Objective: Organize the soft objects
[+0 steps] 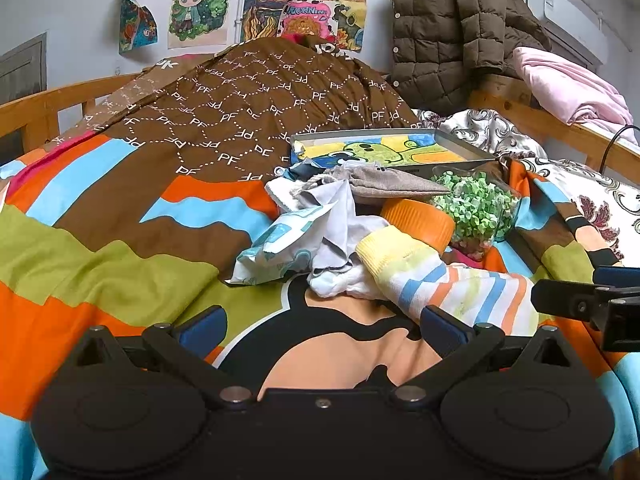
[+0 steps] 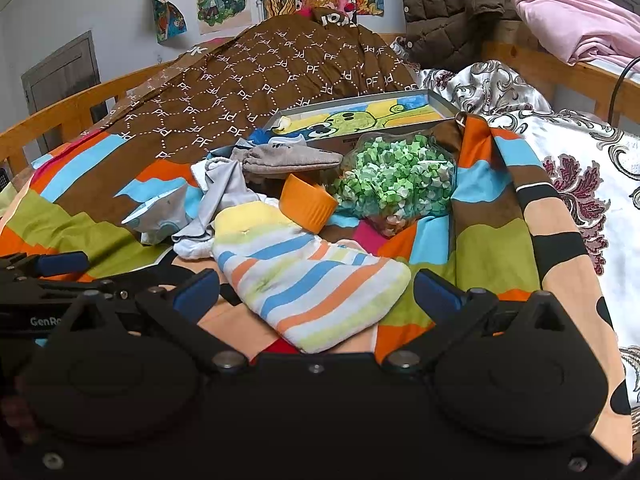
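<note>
Both wrist views looked low across the bed, facing the wall of drawings [image 1: 256, 8]; the left sat further left, the right nearer the striped sock [image 2: 312, 276]; both shared that sock, the orange-capped jar [image 1: 472, 208] and the tray [image 2: 360, 120]; each view caught the other gripper at its edge.

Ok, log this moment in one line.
left: open, empty | right: open, around striped sock | pile: untouched

Bedspread [image 1: 120, 216] left free; jar [image 2: 394, 178] blocks sock [image 2: 312, 280] rear-right
</note>
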`<state>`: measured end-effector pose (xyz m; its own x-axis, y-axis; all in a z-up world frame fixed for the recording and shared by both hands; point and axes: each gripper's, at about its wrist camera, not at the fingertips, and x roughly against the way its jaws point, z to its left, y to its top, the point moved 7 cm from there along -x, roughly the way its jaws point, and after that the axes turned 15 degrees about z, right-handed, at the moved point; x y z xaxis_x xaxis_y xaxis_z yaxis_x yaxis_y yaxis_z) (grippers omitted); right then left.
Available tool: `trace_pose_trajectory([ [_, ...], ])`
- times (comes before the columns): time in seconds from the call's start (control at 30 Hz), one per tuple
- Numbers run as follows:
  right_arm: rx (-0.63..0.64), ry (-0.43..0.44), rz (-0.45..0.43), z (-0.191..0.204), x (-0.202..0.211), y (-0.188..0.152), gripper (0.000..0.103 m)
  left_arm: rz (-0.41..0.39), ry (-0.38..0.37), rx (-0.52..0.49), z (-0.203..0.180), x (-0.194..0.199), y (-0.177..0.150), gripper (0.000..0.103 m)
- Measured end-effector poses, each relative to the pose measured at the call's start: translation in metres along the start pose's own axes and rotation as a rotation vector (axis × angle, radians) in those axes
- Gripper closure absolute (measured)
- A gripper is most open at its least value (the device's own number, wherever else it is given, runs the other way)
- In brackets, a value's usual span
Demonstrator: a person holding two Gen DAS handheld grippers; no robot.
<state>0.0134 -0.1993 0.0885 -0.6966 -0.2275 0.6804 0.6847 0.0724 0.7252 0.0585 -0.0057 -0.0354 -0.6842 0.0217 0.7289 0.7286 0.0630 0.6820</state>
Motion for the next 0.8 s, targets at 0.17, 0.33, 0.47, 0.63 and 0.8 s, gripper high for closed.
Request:
trace_pose_trajectory([
  [0.17, 0.001, -0.001, 0.000, -0.0002, -0.0001, 0.0005, 0.000, -0.003, -0.001, 0.002, 0.0034, 0.0020, 0.0004, 0.001],
  [0.33, -0.002, -0.002, 0.001, -0.0006, -0.0009, 0.0009, 0.000, -0.003, -0.002, 0.002, 0.0036, 0.0021, 0.0008, 0.001],
  [0.47, -0.002, -0.003, 0.001, -0.0008, -0.0010, 0.0008, 0.000, -0.004, -0.002, 0.003, 0.0036, 0.0022, 0.0007, 0.001],
  [0.63, -0.002, -0.003, 0.000, -0.0007, -0.0011, 0.0010, 0.000, -0.004, -0.001, 0.003, 0.0042, 0.0026, 0.0010, 0.001],
  [0.8, -0.002, -0.003, -0.001, -0.0010, -0.0012, 0.0012, 0.000, -0.005, -0.003, 0.003, 0.0044, 0.0031, 0.0013, 0.001],
])
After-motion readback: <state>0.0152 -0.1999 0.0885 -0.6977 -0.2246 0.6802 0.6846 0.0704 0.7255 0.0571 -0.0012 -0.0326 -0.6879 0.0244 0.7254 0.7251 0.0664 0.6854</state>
